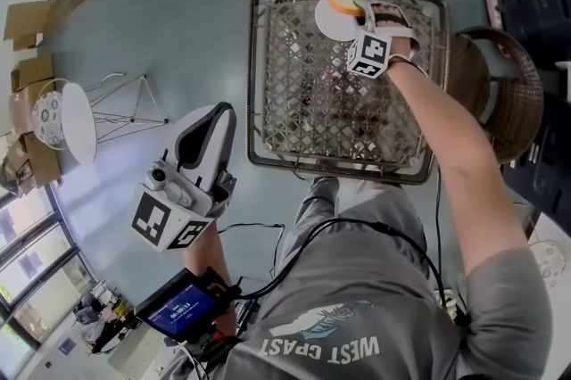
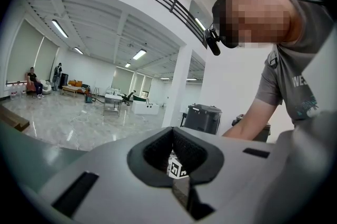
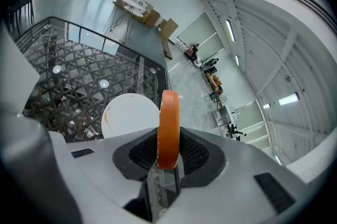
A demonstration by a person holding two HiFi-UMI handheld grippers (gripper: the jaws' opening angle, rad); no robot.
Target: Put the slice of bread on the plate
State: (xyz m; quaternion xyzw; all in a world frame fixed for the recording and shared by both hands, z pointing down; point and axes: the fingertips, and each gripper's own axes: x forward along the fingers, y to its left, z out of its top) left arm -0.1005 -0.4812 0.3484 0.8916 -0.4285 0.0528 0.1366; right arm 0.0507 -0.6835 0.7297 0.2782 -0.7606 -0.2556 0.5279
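Slice of bread (image 3: 168,128), one: on edge, clamped in the jaws of the right gripper (image 1: 361,8), by the plate's rim. Plate (image 1: 332,23), one: white, round, on the lattice surface (image 1: 303,102). Left gripper (image 1: 217,112), one: jaws together, empty, beside the surface.

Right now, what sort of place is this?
Probably a big open hall or showroom, not a home kitchen: a wide glossy floor, long ceiling strip lights and a white pillar.

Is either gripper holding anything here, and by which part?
The right gripper pinches the bread slice by one end, across its flat faces; the left gripper holds nothing.
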